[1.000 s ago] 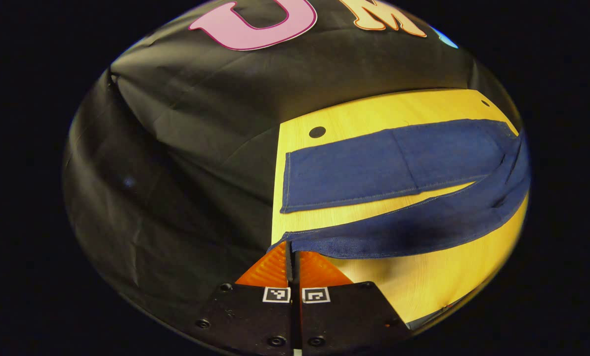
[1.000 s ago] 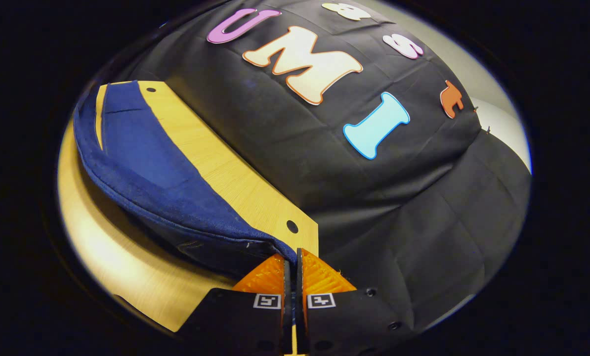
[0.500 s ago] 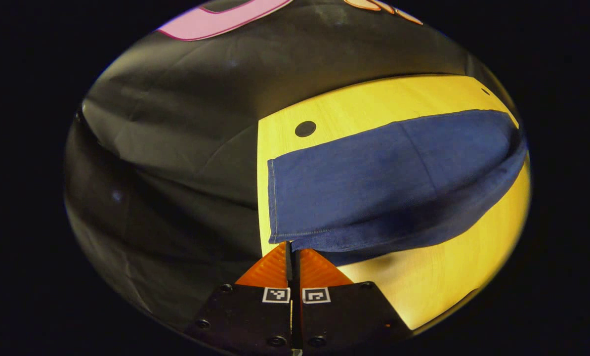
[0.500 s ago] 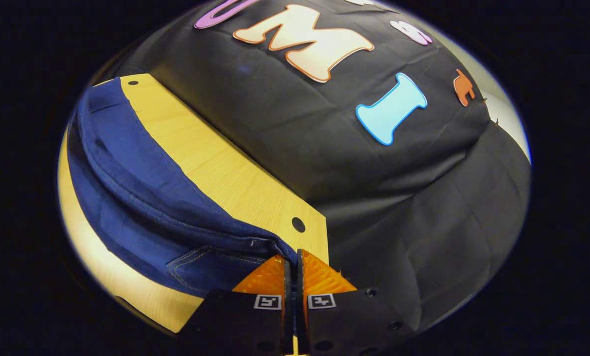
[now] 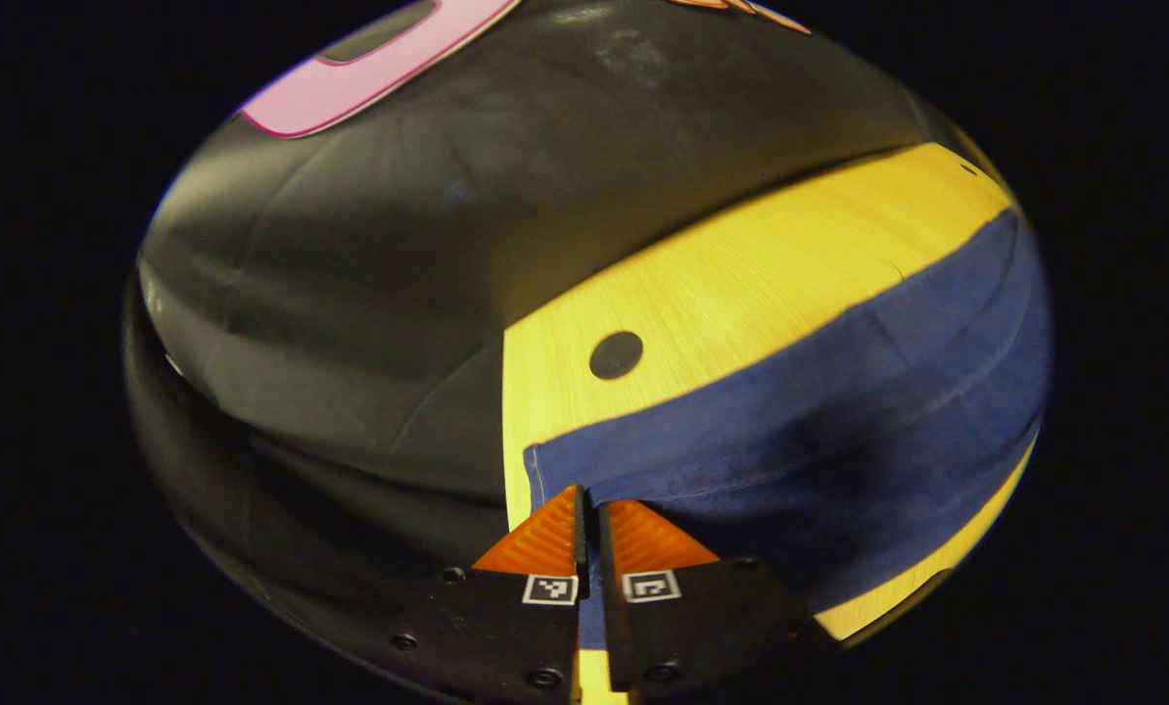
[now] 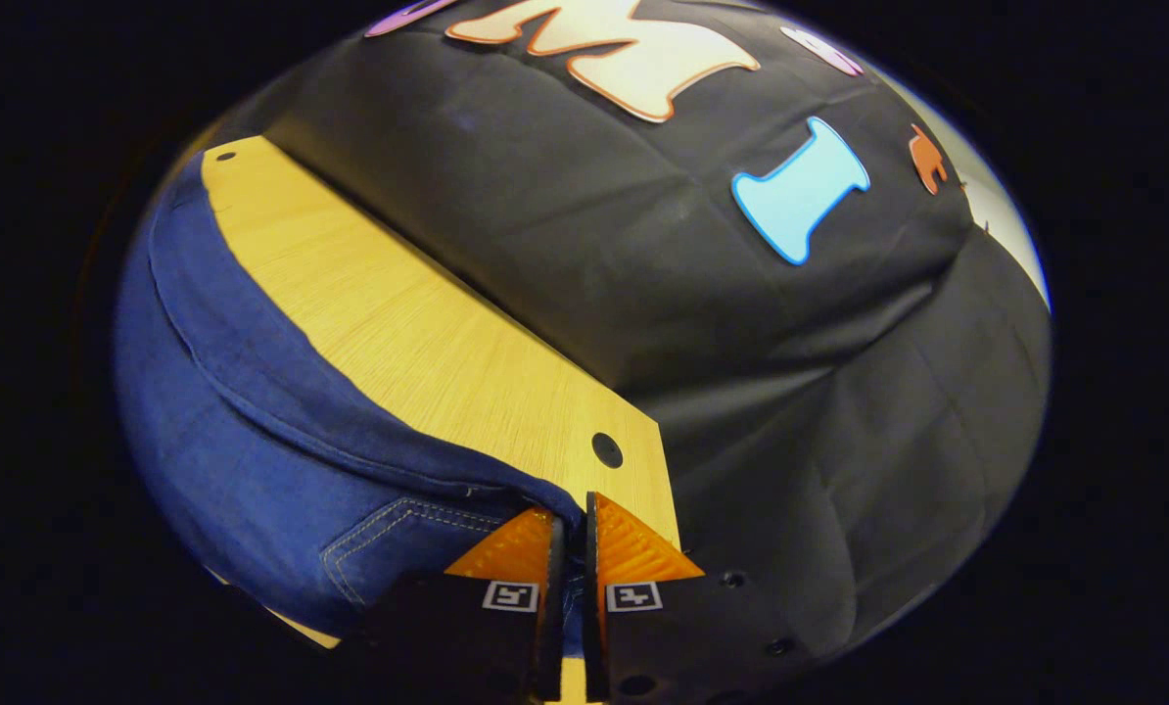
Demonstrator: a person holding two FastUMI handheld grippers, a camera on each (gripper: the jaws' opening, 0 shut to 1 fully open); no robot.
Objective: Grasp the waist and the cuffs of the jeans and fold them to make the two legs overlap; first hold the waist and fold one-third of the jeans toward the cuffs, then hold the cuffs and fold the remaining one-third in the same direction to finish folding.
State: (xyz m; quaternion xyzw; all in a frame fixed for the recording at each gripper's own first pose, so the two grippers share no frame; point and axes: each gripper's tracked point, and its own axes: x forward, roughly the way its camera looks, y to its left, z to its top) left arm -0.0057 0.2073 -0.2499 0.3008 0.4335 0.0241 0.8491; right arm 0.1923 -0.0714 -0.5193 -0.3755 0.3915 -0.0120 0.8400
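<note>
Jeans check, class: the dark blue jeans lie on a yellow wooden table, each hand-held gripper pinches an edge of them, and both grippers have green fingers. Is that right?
Not quite. The fingers are orange, not green, as both the left gripper view and the right gripper view show. The rest stands: the dark blue jeans lie on the yellow wooden table, and the left hand-held gripper and the right hand-held gripper each pinch an edge.

We are looking at a staged recording booth, not a lived-in room. Black cloth (image 6: 819, 392) hangs as the wall right behind the table (image 6: 428, 343) and drops past its far edge, creased and wrinkled like a draped backdrop. The table (image 5: 741, 284) is a light wooden board with round dark holes (image 5: 616, 354) drilled near its corners. A pale plain wall (image 6: 1005, 220) shows past the cloth at far right.
</note>
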